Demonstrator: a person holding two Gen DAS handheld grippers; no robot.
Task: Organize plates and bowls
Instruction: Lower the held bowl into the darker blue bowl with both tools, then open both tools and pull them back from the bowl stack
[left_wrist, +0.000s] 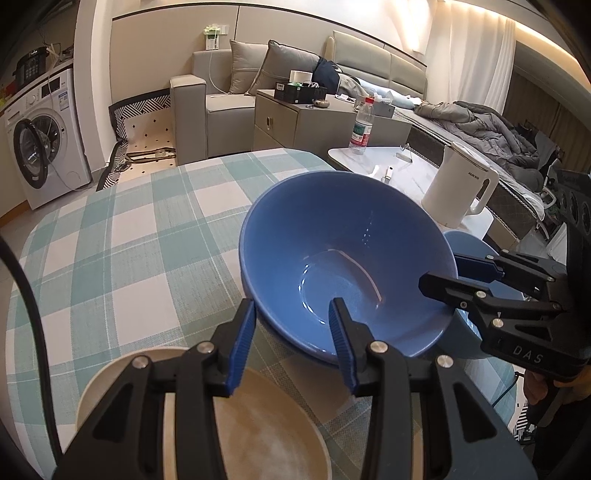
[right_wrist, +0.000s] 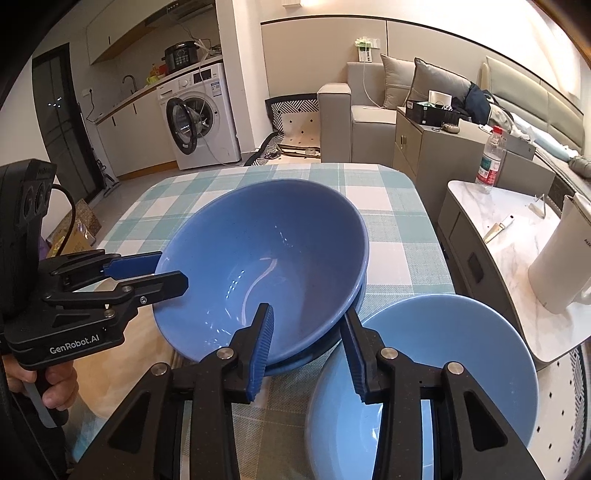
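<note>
Both grippers straddle the bowl's (left_wrist: 343, 258) rim mid-frame, left gripper (left_wrist: 291, 328) and right gripper (right_wrist: 308, 345) spread, neither visibly clamping.

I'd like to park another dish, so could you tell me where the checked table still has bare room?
The far half of the checked table, beyond the dark blue bowl toward the washing machine and sofa, is bare. The near edge is crowded: beige plate, both grippers at the bowl's rim, and the light blue bowl touching it.
</note>
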